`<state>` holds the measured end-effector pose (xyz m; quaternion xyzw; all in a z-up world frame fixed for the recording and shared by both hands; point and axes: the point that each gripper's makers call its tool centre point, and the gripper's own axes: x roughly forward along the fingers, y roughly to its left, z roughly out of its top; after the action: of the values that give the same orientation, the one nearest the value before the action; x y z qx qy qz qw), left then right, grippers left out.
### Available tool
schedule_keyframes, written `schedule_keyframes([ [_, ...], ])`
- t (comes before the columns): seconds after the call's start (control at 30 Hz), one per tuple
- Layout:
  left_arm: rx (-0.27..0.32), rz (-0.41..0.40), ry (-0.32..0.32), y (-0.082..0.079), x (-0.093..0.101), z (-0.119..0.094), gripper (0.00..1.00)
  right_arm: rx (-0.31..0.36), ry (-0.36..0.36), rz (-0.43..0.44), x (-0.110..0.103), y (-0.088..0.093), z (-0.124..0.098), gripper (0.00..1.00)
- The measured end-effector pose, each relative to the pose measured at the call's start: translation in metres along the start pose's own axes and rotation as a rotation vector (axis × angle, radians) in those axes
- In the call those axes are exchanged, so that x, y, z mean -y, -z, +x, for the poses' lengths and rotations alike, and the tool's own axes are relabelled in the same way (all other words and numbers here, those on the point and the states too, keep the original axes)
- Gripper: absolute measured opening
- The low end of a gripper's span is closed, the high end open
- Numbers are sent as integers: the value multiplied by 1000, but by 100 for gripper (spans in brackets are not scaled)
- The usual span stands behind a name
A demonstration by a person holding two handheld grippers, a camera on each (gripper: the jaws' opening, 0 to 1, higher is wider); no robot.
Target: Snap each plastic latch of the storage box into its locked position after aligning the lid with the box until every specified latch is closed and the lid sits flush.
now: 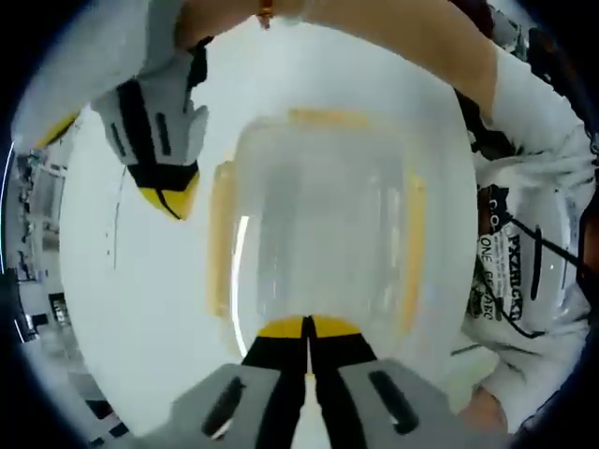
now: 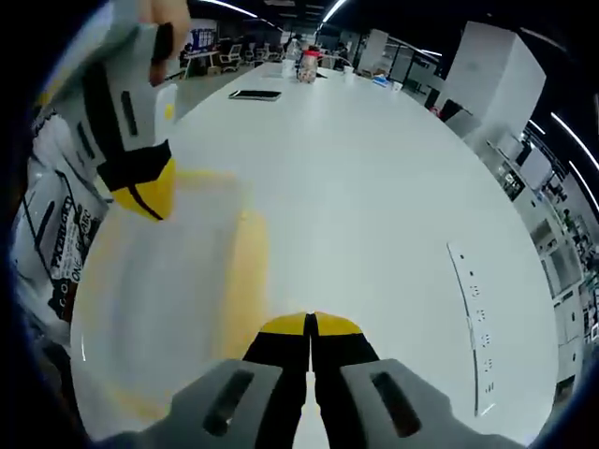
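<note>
Here, both jaws closed above storage box (image 1: 318,224)

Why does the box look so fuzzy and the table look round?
In the left gripper view the storage box is blurred, its yellow latches smeared; in the right gripper view the fisheye lens bends the white table into a curve, and the box there is blurry too.

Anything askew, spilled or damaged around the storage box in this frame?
Nothing stands out. The clear storage box sits square on the white table, lid on, yellow latches along its edges. No spill or crack visible. Both tools, left and right, are shut and empty.
</note>
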<state>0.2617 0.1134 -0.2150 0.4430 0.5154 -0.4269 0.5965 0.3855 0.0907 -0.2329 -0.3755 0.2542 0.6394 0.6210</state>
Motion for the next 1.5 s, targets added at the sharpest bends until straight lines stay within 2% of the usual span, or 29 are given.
schedule_keyframes([
  [0.27, 9, 17, -10, -2, 0, -4, 0, -17, -135, -2, -14, 7, 12, 0],
  [0.5, 10, -4, 6, -6, -2, -6, 0, -31, -213, 3, -22, 8, 14, 0],
  [0.57, 3, -4, 5, -7, -1, -7, 0, -48, -276, 5, -32, 11, 15, 0],
  [0.6, -1, -3, 1, -7, 0, -7, 0, -29, -310, -13, -37, 6, 16, 0],
  [0.73, -16, -18, -10, -8, 1, -8, 0, -46, -334, -15, -44, 2, 12, 0],
  [0.87, -25, -28, -18, -9, 3, -8, 0, -102, -360, -10, -49, 5, 13, 0],
  [1.07, -30, -25, -35, -11, 5, -7, 0, -119, -379, 20, -50, 9, 12, 0],
  [1.2, -49, -21, -53, -14, 4, -6, 0, -182, -391, 13, -53, 15, 12, 0],
  [1.5, -13, -37, -58, -16, 1, -1, 0, -241, -440, 68, -48, 26, 14, 0],
])
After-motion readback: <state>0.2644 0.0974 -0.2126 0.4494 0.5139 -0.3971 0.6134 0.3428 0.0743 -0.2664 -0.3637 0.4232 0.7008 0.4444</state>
